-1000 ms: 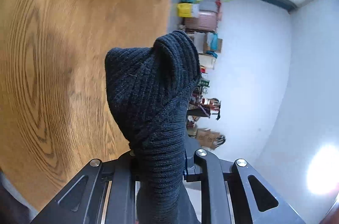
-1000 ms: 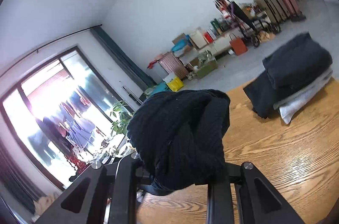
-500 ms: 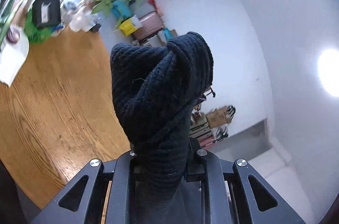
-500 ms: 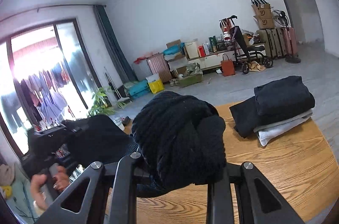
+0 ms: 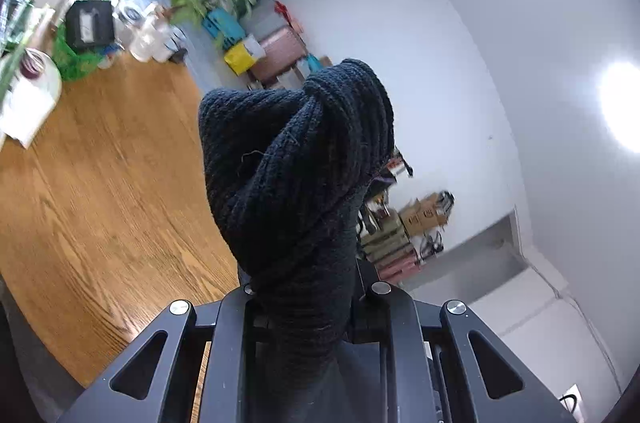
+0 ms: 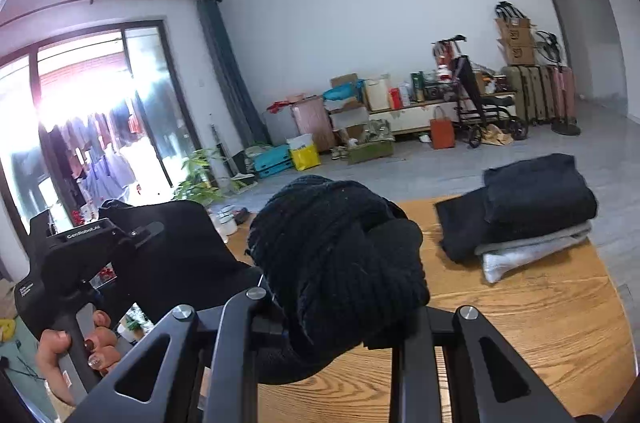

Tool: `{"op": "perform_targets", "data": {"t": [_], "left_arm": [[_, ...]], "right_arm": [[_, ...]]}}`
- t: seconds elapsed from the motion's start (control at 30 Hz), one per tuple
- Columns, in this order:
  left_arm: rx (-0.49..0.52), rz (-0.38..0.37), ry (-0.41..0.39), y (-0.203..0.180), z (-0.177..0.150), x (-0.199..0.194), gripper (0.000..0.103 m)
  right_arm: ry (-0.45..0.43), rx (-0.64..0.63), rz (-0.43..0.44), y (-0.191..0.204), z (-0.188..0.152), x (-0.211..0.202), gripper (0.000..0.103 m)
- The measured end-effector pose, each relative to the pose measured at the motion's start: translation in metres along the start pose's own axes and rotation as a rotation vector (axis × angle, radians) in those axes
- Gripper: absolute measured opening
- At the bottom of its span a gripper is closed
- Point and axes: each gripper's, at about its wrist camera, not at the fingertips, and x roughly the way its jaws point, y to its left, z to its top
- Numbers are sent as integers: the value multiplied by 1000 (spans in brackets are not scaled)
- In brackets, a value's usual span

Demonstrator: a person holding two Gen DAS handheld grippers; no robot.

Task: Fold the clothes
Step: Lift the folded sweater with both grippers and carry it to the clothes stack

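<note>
A bright living room, white walls, grey floor, a big glazed door with laundry hanging outside at nine o'clock in the right wrist view, and boxes and suitcases (image 6: pixel 540 95) lined along the far wall. Below it all, the oak tabletop (image 6: pixel 540 323).

And here's the action: the dark knit garment (image 5: pixel 296 175) is up in the air, bunched over both tools. The left gripper (image 5: pixel 308 303) has its jaws pinched narrow on a thick twist of the knit, the fabric rising to twelve o'clock like a hood. The right gripper (image 6: pixel 332 307) is likewise clamped close on another bunch of the same garment (image 6: pixel 336 263), which mounds over its fingers. At eight o'clock in the right wrist view, a hand (image 6: pixel 76 347) grips the left tool's handle.

Over at three o'clock, a folded stack (image 6: pixel 532 215) sits done: dark pieces on top of a grey one.

So my read is that this piece is at the lift-and-spread stage, not yet folded. Next call, I'd say: draw the two grips apart to shake the knit open, then lay it flat on the bare wood clear of the stack.

Writing? "GenRobot.AI" reads on the left tool's body (image 6: pixel 86 231). The printing on the cardboard boxes (image 6: pixel 516 39) is too small to read.
</note>
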Motion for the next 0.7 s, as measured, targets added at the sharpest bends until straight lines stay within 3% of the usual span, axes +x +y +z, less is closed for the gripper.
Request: {"op": "perform_targets", "data": {"t": [0.13, 0.2, 0.37, 0.53, 0.7], "left_arm": [[20, -19, 56, -18, -18, 29, 19], [87, -1, 103, -31, -25, 47, 19], [298, 73, 297, -58, -46, 89, 19], [395, 44, 496, -73, -65, 131, 19], [472, -2, 532, -91, -72, 145, 19]], "right_arm": [[12, 42, -55, -43, 1, -4, 26], [21, 56, -94, -59, 1, -4, 26], [95, -16, -267, -80, 5, 8, 25], [187, -87, -411, -82, 8, 13, 25], [200, -51, -474, -89, 15, 7, 25]]}}
